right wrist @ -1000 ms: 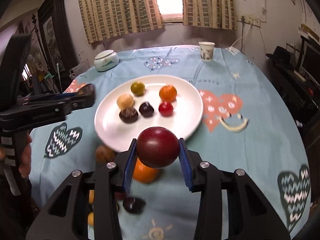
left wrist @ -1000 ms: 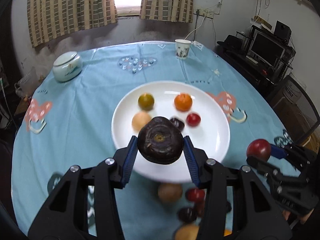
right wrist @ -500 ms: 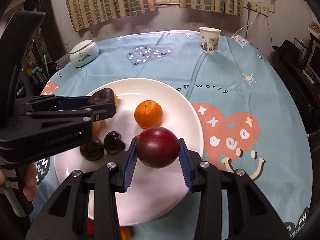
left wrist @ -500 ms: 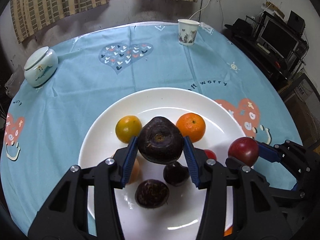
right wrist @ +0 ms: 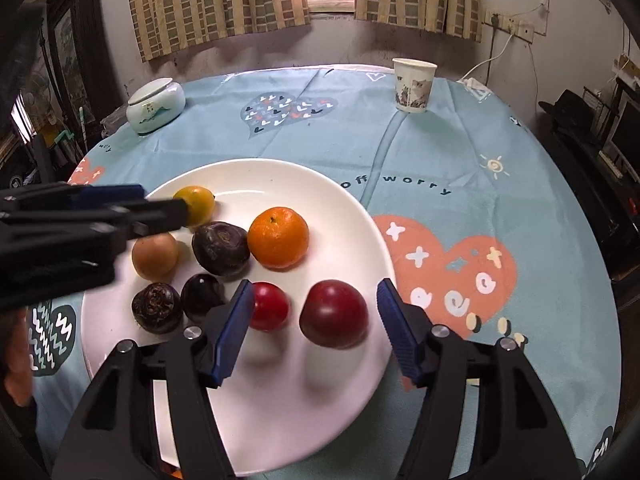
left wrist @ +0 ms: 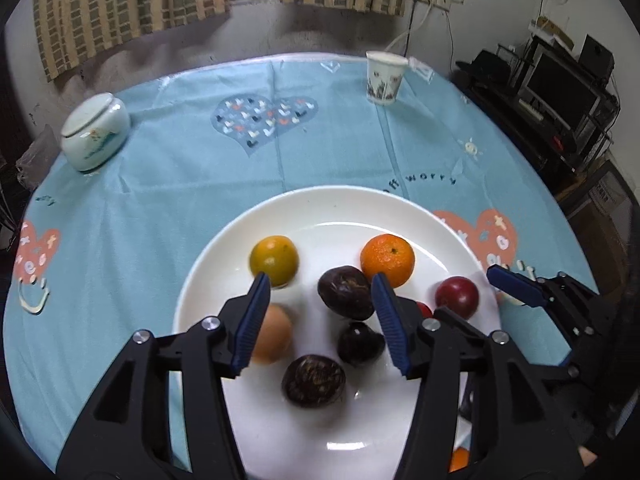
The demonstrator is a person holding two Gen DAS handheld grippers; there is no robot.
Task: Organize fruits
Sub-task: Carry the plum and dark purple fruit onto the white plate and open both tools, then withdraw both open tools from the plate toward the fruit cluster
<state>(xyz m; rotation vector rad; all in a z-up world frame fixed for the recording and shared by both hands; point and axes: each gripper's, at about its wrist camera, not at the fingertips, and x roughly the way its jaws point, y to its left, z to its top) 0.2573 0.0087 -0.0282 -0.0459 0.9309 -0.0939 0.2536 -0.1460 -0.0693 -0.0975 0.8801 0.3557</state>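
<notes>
A white plate (left wrist: 328, 208) (right wrist: 320, 408) holds several fruits. My left gripper (left wrist: 320, 282) hovers over it, jaws opening. A dark purple wrinkled fruit (left wrist: 346, 292) (right wrist: 220, 248) lies on the plate between the pads, close to the right pad and not pressed. My right gripper (right wrist: 315, 287) is also opening. A dark red plum (right wrist: 334, 314) (left wrist: 457, 297) rests free on the plate between its pads. Around them lie an orange (right wrist: 278, 237), a yellow-green citrus (left wrist: 274, 260), a tan fruit (right wrist: 155, 256), a small red fruit (right wrist: 270, 306) and two more dark fruits.
A paper cup (right wrist: 414, 84) stands at the far right of the blue tablecloth and a lidded ceramic jar (left wrist: 94, 138) at the far left. An orange fruit (left wrist: 460, 460) peeks out past the plate's near edge. Shelves with electronics stand beyond the table's right side.
Both grippers moved forward over the plate and sank. Their jaws opened, so the dark purple fruit and the red plum now lie on the plate instead of being clamped.
</notes>
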